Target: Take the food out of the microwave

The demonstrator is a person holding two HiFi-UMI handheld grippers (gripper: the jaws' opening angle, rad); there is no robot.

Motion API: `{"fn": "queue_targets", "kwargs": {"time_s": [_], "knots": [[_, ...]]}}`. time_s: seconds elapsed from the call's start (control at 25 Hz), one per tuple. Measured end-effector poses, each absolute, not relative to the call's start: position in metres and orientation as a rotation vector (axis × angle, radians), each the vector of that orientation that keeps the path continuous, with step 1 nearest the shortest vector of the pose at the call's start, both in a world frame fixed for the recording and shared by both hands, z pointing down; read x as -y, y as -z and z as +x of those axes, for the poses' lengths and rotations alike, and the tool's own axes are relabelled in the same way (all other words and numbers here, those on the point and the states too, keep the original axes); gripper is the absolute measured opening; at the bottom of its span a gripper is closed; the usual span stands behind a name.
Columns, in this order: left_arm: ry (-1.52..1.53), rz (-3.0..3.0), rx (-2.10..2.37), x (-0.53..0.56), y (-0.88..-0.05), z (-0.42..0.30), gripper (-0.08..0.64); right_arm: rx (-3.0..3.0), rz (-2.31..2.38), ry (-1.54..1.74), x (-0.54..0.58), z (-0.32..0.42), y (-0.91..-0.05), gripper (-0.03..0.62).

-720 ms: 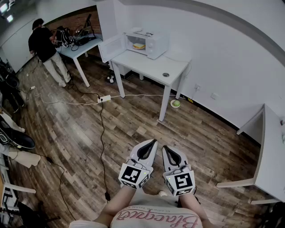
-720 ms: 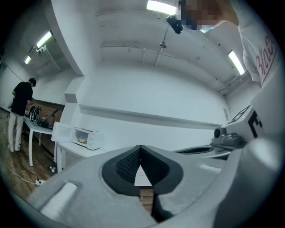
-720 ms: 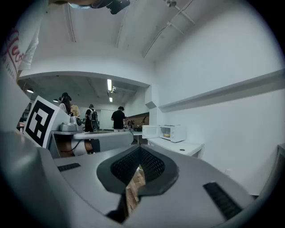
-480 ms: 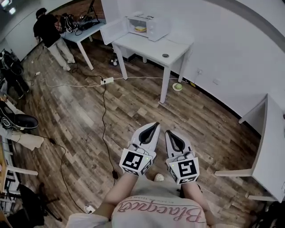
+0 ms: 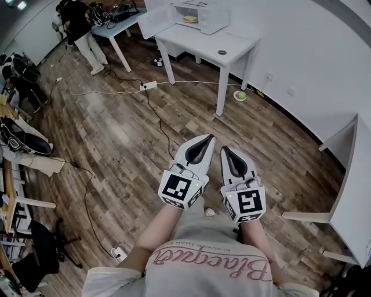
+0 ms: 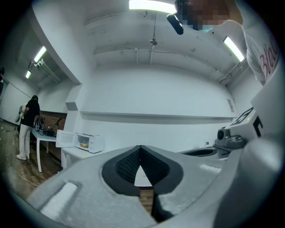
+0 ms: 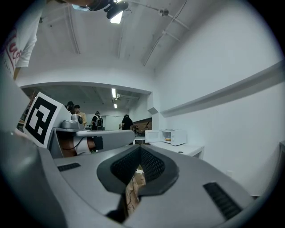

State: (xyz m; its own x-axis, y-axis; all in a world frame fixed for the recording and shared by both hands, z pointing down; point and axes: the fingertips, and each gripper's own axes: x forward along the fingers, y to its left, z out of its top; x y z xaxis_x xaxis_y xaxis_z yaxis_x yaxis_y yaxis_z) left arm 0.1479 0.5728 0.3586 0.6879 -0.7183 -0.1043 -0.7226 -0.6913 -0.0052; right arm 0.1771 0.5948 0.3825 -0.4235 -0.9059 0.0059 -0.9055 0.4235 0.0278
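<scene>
Across the floor from the open microwave, food inside, left gripper and right gripper point ahead, jaws closed and empty, apparently pending arrival.

The white shirt bears pink script lettering.

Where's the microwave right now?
Head view, top centre: the microwave stands on the white table against the wall, door open, food inside.
</scene>
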Motion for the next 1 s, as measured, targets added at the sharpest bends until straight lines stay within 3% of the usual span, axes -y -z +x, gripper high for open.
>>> {"fn": "queue_targets", "kwargs": {"time_s": [1.0], "knots": [[-0.175,-2.854,-1.255,-0.371,-0.35,0.079,0.005,2.572,1.644,0.055,-0.4,0.117,-0.378,0.011]]}}
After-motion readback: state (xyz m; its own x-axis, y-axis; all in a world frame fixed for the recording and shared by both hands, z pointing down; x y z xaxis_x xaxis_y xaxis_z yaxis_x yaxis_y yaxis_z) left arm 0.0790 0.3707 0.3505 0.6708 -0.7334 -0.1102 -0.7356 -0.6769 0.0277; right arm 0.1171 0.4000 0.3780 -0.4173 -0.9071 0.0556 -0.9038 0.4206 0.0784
